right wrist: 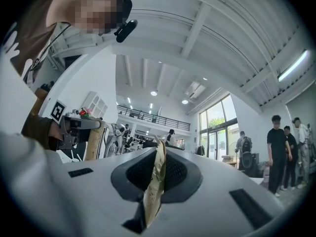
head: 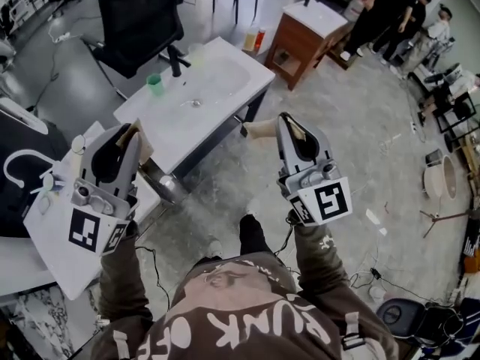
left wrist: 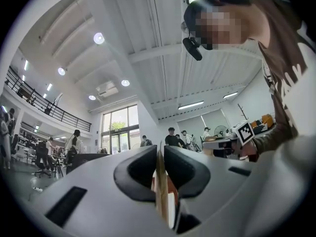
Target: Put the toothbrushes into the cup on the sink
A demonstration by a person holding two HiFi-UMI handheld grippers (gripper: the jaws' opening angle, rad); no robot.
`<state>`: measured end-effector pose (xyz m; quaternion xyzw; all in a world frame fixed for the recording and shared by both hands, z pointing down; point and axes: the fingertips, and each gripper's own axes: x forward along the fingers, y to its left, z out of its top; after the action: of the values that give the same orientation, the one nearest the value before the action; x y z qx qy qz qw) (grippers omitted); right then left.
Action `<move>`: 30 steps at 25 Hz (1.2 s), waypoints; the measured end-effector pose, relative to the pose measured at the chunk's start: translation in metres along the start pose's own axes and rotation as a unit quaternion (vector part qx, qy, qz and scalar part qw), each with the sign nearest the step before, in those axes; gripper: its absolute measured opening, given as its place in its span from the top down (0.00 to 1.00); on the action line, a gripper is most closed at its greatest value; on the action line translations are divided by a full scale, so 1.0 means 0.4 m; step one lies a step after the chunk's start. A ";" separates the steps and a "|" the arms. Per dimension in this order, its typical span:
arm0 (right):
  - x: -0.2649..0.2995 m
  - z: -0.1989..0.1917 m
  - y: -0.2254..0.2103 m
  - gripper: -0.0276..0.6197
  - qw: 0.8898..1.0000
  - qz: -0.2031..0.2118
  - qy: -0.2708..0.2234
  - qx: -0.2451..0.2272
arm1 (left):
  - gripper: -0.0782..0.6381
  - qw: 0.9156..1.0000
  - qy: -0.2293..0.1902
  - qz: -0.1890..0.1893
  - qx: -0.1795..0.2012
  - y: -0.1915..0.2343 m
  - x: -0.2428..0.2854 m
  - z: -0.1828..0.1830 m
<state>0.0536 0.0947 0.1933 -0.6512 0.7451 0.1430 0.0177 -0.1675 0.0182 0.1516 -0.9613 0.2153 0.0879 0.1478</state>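
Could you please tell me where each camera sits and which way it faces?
Head view: on the person's head, facing steeply down at the white rectangular sink counter and small green cup; left tool, right tool, sleeves and brown printed top show.
Left gripper view: rides the left tool, looking along its shut jaws toward ceiling and windows; that top shows.
Right gripper view: same from the right tool.
Shared: each gripper view shows the other tool.
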 end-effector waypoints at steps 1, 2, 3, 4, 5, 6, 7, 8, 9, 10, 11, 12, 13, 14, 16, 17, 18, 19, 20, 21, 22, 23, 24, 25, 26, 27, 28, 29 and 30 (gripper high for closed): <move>0.021 -0.012 -0.016 0.94 1.000 0.005 -0.002 0.002 | 0.82 1.000 0.002 0.004 0.002 0.010 0.018 -0.010; 0.042 -0.025 -0.033 0.94 1.000 0.010 -0.004 0.003 | 0.82 1.000 0.004 0.009 0.004 0.020 0.038 -0.021; 0.065 -0.040 -0.053 0.94 1.000 0.016 -0.006 0.005 | 0.82 1.000 0.006 0.015 0.007 0.029 0.059 -0.033; 0.091 -0.058 -0.073 0.94 1.000 0.023 -0.008 0.008 | 0.82 1.000 0.009 0.021 0.010 0.040 0.082 -0.047; 0.118 -0.077 -0.095 0.94 0.999 0.031 -0.010 0.011 | 0.82 0.999 0.012 0.029 0.013 0.051 0.105 -0.061; 0.148 -0.097 -0.117 0.94 0.999 0.040 -0.012 0.015 | 0.82 0.999 0.016 0.037 0.016 0.062 0.130 -0.076; 0.178 -0.116 -0.142 0.94 0.999 0.049 -0.014 0.018 | 0.82 0.999 0.020 0.045 0.019 0.075 0.158 -0.092; 0.210 -0.133 -0.169 0.94 0.998 0.057 -0.016 0.022 | 0.82 0.998 0.024 0.053 0.022 0.089 0.188 -0.106; 0.244 -0.150 -0.198 0.94 0.997 0.065 -0.018 0.025 | 0.82 0.997 0.029 0.061 0.025 0.104 0.222 -0.119; 0.280 -0.165 -0.228 0.94 0.997 0.073 -0.020 0.029 | 0.82 0.997 0.033 0.069 0.026 0.120 0.256 -0.131; 0.317 -0.179 -0.257 0.94 0.996 0.082 -0.020 0.034 | 0.82 0.996 0.037 0.078 0.026 0.135 0.288 -0.140; 0.353 -0.192 -0.284 0.94 0.995 0.091 -0.020 0.038 | 0.82 0.995 0.041 0.087 0.025 0.150 0.319 -0.148; 0.389 -0.203 -0.309 0.94 0.994 0.100 -0.021 0.041 | 0.82 0.994 0.045 0.095 0.026 0.164 0.349 -0.155; 0.422 -0.212 -0.333 0.94 0.993 0.109 -0.022 0.044 | 0.82 0.993 0.048 0.102 0.028 0.178 0.379 -0.161; 0.483 -0.229 -0.382 0.94 0.991 0.125 -0.026 0.045 | 0.82 0.992 0.049 0.114 0.031 0.202 0.438 -0.173; 0.510 -0.237 -0.405 0.94 0.990 0.132 -0.027 0.046 | 0.82 0.991 0.049 0.120 0.032 0.212 0.466 -0.181; 0.535 -0.246 -0.424 0.94 0.989 0.139 -0.028 0.046 | 0.82 0.990 0.051 0.125 0.033 0.219 0.491 -0.190; 0.559 -0.255 -0.440 0.94 0.987 0.148 -0.029 0.047 | 0.82 0.989 0.054 0.131 0.035 0.225 0.513 -0.198; 0.581 -0.263 -0.454 0.94 0.986 0.157 -0.030 0.048 | 0.82 0.988 0.057 0.136 0.036 0.229 0.532 -0.206; 0.602 -0.273 -0.465 0.94 0.985 0.166 -0.030 0.048 | 0.82 0.987 0.060 0.142 0.036 0.233 0.550 -0.214; 0.623 -0.282 -0.475 0.94 0.983 0.174 -0.029 0.048 | 0.82 0.986 0.062 0.148 0.036 0.237 0.565 -0.222; 0.643 -0.292 -0.483 0.94 0.982 0.181 -0.029 0.049 | 0.82 0.986 0.066 0.152 0.036 0.241 0.579 -0.231; 0.662 -0.302 -0.491 0.94 0.981 0.187 -0.028 0.050 | 0.82 0.985 0.069 0.155 0.036 0.247 0.591 -0.240; 0.681 -0.311 -0.498 0.94 0.980 0.192 -0.028 0.051 | 0.82 0.984 0.073 0.158 0.036 0.253 0.602 -0.250; 0.701 -0.320 -0.504 0.94 0.979 0.196 -0.028 0.052 | 0.82 0.983 0.076 0.161 0.035 0.262 0.612 -0.260; 0.723 -0.329 -0.509 0.94 0.978 0.201 -0.028 0.053 | 0.82 0.983 0.078 0.165 0.035 0.272 0.621 -0.269; 0.745 -0.340 -0.514 0.94 0.977 0.204 -0.027 0.055 | 0.82 0.982 0.080 0.169 0.034 0.284 0.629 -0.279; 0.769 -0.352 -0.516 0.94 0.976 0.207 -0.026 0.056 | 0.82 0.981 0.082 0.173 0.033 0.298 0.635 -0.290; 0.793 -0.365 -0.516 0.94 0.976 0.210 -0.024 0.056 | 0.82 0.980 0.084 0.176 0.032 0.312 0.640 -0.301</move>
<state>0.2303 -0.2690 0.2266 -0.4743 0.8716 0.1166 0.0414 0.0183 -0.2278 0.1747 -0.9069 0.3959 0.0242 0.1422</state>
